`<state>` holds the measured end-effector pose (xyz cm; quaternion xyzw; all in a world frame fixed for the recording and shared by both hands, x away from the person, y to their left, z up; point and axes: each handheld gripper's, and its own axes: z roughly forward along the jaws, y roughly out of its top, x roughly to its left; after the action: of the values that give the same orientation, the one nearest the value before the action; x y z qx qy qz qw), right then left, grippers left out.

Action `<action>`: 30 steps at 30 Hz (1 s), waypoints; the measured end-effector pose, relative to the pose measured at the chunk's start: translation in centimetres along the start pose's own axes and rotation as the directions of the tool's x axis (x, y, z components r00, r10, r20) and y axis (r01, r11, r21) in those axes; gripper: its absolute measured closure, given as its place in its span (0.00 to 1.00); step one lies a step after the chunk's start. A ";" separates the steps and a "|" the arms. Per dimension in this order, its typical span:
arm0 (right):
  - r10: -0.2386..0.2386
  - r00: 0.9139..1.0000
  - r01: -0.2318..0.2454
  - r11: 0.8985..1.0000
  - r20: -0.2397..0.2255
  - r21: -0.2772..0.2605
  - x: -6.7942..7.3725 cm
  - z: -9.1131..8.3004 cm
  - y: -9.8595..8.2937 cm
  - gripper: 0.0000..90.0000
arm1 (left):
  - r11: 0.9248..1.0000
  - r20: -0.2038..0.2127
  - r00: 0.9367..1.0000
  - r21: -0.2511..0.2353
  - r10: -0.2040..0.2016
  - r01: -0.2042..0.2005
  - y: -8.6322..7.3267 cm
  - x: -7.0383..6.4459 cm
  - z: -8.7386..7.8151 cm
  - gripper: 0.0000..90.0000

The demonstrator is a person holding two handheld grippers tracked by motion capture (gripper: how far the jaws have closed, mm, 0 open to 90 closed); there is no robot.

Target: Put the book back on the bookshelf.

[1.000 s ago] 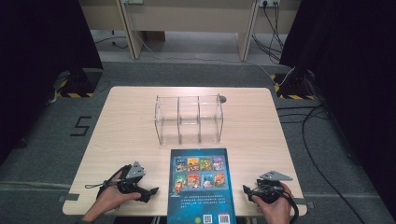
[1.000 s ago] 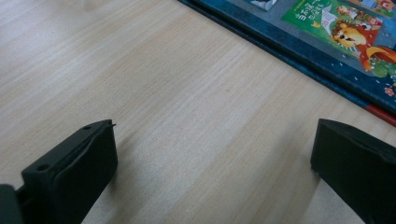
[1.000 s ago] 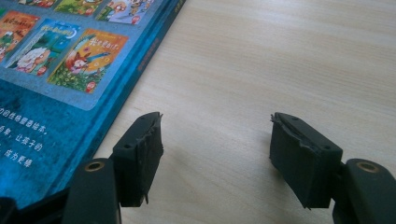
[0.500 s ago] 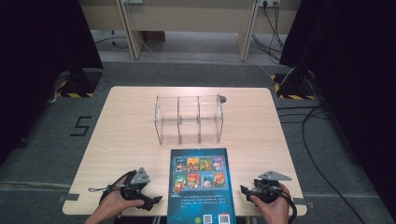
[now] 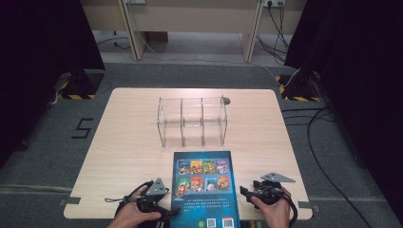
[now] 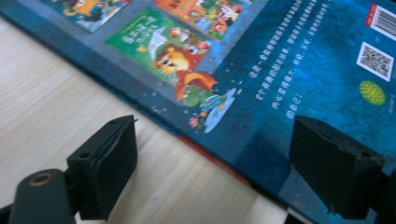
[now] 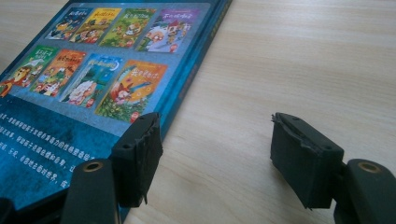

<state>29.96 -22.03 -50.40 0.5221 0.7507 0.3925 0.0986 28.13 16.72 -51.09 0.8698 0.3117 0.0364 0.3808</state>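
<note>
A blue picture book (image 5: 204, 185) lies flat, back cover up, at the table's near edge, with small cover pictures and QR codes on it. My left gripper (image 5: 161, 204) sits at the book's left edge, open, its jaws straddling that edge (image 6: 205, 154): one jaw over the wood, one over the cover (image 6: 261, 79). My right gripper (image 5: 247, 192) rests at the book's right edge, also open, with one jaw at the book (image 7: 84, 93) and the other over bare wood. Neither holds anything.
A clear acrylic organizer (image 5: 192, 121) with three compartments stands beyond the book at mid-table. The wooden table (image 5: 128, 142) has tape marks at its near corners. A small dark round thing (image 5: 227, 100) lies behind the organizer. Cables run over the floor on the right.
My left gripper has slid right along the near edge until its jaws reach over the book's left edge. The right gripper has shifted slightly toward the book.
</note>
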 end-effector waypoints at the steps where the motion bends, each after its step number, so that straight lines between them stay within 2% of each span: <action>1: 0.003 1.000 -0.003 1.000 0.000 -0.003 0.1 0.1 0.1 0.38 | 1.000 0.012 1.000 -0.005 -0.003 0.003 0.1 -0.2 0.1 0.18; 5: 0.014 1.000 -0.014 1.000 -0.014 0.002 0.7 0.8 0.4 0.38 | 1.000 0.002 1.000 0.009 0.015 -0.015 0.3 -0.7 0.4 0.18; 8: 0.020 1.000 -0.020 1.000 -0.009 0.018 1.0 1.3 0.5 0.38 | 1.000 0.015 1.000 0.002 -0.004 0.004 0.4 -0.6 0.4 0.19; 10: 0.031 0.999 -0.031 0.999 -0.012 0.019 1.2 1.4 0.5 0.39 | 1.000 0.020 1.000 0.000 0.002 -0.002 0.4 -0.6 0.5 0.20; 15: 0.026 1.000 -0.025 1.000 -0.011 0.015 1.3 1.6 0.6 0.39 | 1.000 0.026 1.000 -0.007 0.007 -0.007 0.6 -0.9 0.8 0.20; 18: 0.028 0.999 -0.028 1.000 -0.024 0.009 1.6 1.9 0.7 0.39 | 1.000 0.028 0.999 -0.010 0.021 -0.020 0.7 -1.1 1.0 0.20; 19: 0.041 0.998 -0.041 0.999 -0.042 0.006 1.9 2.1 0.7 0.39 | 1.000 0.029 0.999 -0.009 0.026 -0.025 0.7 -1.1 1.1 0.20; 23: 0.030 0.998 -0.030 1.000 -0.051 -0.001 2.2 2.4 0.7 0.39 | 1.000 0.035 0.999 -0.014 0.015 -0.014 0.7 -1.1 1.1 0.20; 24: 0.063 0.994 -0.065 0.998 -0.085 -0.016 2.8 2.8 0.6 0.36 | 1.000 0.034 0.999 -0.016 0.010 -0.009 0.7 -1.1 1.1 0.20; 26: 0.067 0.995 -0.068 0.998 -0.071 -0.012 3.1 2.9 0.6 0.36 | 1.000 0.032 0.999 -0.016 0.009 -0.008 0.7 -1.1 1.1 0.20; 27: 0.037 0.998 -0.037 0.999 -0.058 -0.009 3.2 2.9 0.7 0.36 | 1.000 0.030 1.000 -0.018 0.005 -0.004 0.8 -1.2 1.1 0.20; 28: 0.043 0.998 -0.043 0.999 -0.049 -0.003 3.4 2.9 0.7 0.36 | 1.000 0.028 1.000 -0.018 0.002 -0.001 0.8 -1.2 1.1 0.19; 29: 0.110 0.992 -0.112 0.994 -0.063 -0.021 3.2 2.9 0.6 0.38 | 1.000 0.029 0.999 -0.026 -0.014 0.015 0.8 -1.2 1.2 0.19; 30: 0.110 0.992 -0.112 0.994 -0.063 -0.021 3.2 2.9 0.6 0.38 | 1.000 0.029 0.999 -0.026 -0.014 0.015 0.8 -1.2 1.2 0.18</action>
<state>30.60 -17.83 -51.08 0.5495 0.7183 0.4224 0.0599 27.92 14.82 -51.22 0.8629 0.3118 0.0253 0.3969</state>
